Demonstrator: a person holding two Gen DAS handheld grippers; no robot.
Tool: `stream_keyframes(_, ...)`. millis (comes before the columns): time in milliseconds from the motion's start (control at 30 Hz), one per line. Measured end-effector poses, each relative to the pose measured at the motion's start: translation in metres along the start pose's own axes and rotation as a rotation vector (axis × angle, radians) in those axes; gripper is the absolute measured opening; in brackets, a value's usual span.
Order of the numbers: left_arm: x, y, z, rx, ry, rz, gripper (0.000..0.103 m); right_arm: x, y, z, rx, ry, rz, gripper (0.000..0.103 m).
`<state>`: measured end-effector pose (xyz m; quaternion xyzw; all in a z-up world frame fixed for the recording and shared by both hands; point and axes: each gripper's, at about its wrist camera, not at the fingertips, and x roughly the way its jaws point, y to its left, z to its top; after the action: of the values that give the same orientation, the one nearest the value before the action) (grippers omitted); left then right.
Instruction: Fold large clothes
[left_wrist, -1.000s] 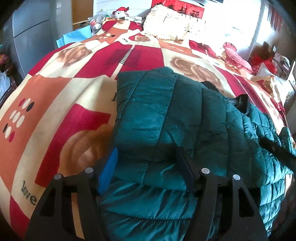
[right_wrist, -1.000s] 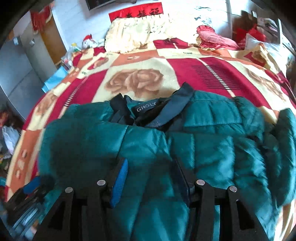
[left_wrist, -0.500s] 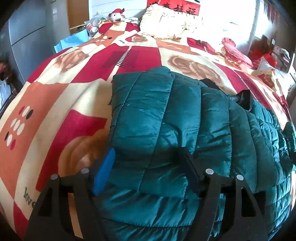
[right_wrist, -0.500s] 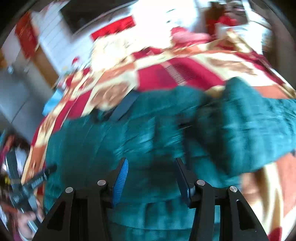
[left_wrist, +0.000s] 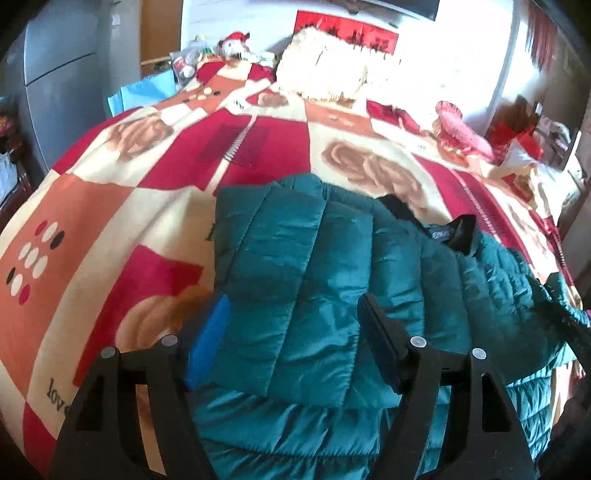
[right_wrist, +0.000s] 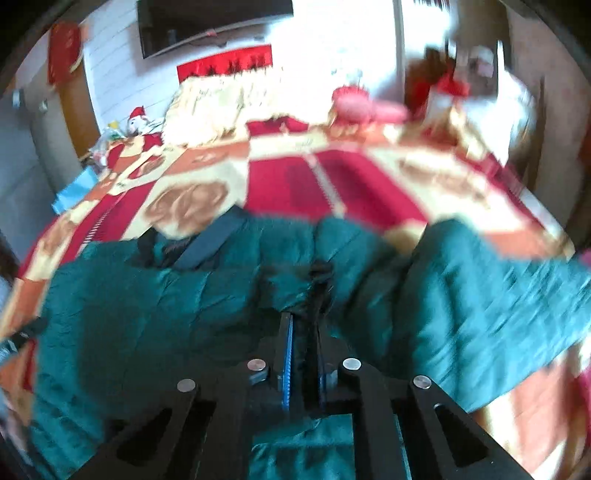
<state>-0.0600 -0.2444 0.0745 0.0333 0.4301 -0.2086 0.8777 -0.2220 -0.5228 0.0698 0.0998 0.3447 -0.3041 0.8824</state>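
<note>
Jacket (left_wrist: 332, 295) is a teal quilted puffer, lying across the lower middle of the left wrist view on the bed (left_wrist: 129, 221). One padded flap is laid over the body, dark collar (left_wrist: 458, 236) toward the right. In the right wrist view it fills the lower half, collar at centre left, a loose sleeve (right_wrist: 498, 295) at right.

Risks, my read:
- Right gripper (right_wrist: 303, 332) pinches only a small bunch of slick fabric. Pull too fast and it likely slips out, and the sleeve flops back.
- Puffer fill is springy. The folded flap may pop open if nothing presses it down.
- Right wrist view is heavily motion-blurred, so I can't tell which edge it has: cuff, hem or zipper line. Wrong edge means a skewed fold.
- Dragging rather than lifting could shift the whole jacket on the bed and undo the left-side fold.

Claws:
- Left gripper (left_wrist: 291, 332): jaws spread wide, straddling the folded flap at lower centre. Blue pad (left_wrist: 210, 343) sits at the flap's left edge, dark finger (left_wrist: 380, 343) lies on top of the fabric. Not clamping. Whether it presses down or just rests there, can't tell.
- Right gripper: jaws pressed nearly together, dark teal fabric bunched between them at centre frame.
</note>
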Motion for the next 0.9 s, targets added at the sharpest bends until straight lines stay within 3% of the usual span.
stream_keyframes(67,0.015,-0.005,-0.002,0.007,0.044,0.011,0.072,0.018,-0.001,0.002,-0.009,0.032,-0.046,0.009)
stream_keyframes(200,0.025,-0.009,-0.008,0.040,0.044,0.049,0.072,0.040,-0.012,0.000,0.049,0.139,0.002,0.009)
stream_keyframes(367,0.027,-0.010,-0.011,0.048,0.039,0.050,0.073,-0.013,-0.018,-0.001,0.115,0.035,0.045,0.015)
stream_keyframes(433,0.028,-0.009,-0.011,0.048,0.037,0.050,0.073,-0.029,-0.007,-0.005,0.076,0.010,0.086,0.028)
stream_keyframes(500,0.028,-0.010,-0.011,0.049,0.037,0.050,0.073,-0.033,0.005,-0.010,0.037,0.007,0.110,0.048)
stream_keyframes(633,0.028,-0.010,-0.011,0.051,0.034,0.051,0.074,-0.003,0.029,-0.014,-0.027,0.106,0.138,0.046)
stream_keyframes(700,0.029,-0.011,-0.012,0.053,0.033,0.051,0.075,0.015,0.033,-0.016,-0.026,0.138,0.117,0.039)
stream_keyframes(900,0.032,-0.015,-0.014,0.072,0.023,0.062,0.079,0.047,0.035,-0.020,-0.035,0.177,0.047,0.039)
